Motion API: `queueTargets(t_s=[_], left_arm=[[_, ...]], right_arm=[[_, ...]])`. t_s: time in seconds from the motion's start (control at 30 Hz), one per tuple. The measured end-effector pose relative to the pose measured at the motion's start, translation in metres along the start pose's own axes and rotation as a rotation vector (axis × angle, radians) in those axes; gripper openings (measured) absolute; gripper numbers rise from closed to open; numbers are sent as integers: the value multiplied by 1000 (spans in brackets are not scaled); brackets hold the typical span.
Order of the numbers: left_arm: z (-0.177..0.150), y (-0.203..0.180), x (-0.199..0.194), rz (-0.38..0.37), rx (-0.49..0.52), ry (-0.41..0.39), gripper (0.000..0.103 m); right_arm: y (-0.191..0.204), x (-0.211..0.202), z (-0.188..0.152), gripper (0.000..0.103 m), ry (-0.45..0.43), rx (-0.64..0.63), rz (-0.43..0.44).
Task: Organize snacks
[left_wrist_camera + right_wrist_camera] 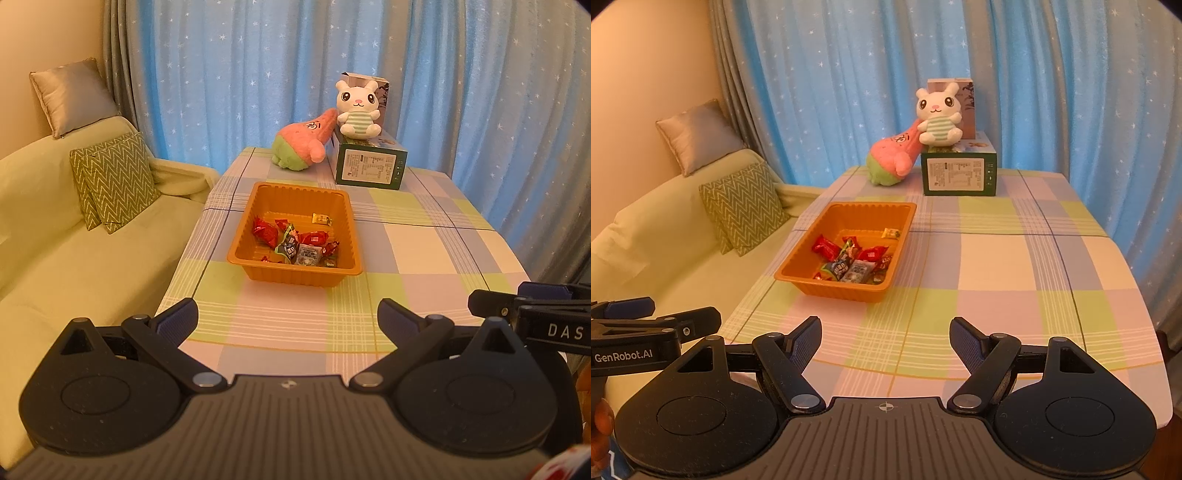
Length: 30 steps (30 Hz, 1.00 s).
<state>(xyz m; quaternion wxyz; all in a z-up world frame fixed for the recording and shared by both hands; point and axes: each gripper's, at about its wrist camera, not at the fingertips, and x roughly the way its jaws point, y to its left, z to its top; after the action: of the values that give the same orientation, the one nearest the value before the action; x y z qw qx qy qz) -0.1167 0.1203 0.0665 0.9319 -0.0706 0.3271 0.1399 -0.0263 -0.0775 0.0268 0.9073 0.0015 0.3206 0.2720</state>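
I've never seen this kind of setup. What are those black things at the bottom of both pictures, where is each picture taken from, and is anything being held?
These are two handheld grippers; a person carries one in each hand. Each has a fisheye camera looking forward along its fingers. One picture comes from the left gripper, the other from the right gripper; each also shows its neighbour at the edge. Both have their jaws apart with nothing between them. On the table with its checked cloth stands an orange tray holding wrapped snacks. Behind it a pink plush toy leans on a green box, where a white plush rabbit sits.
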Motion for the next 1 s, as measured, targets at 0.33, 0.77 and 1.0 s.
queueTargets(t_s=[0.33,0.77,1.0], left_arm=[[-3,-2,1,-2,-2,3,103],[-7,-1,3,-3,-4,5,103],[-7,-1,3,-4,-5,6,103]], right_arm=[[0,1,0,76,3,0,-1],[-2,2,-2,76,6,-2,0],[-2,3,-2,76,7,-2,-1]])
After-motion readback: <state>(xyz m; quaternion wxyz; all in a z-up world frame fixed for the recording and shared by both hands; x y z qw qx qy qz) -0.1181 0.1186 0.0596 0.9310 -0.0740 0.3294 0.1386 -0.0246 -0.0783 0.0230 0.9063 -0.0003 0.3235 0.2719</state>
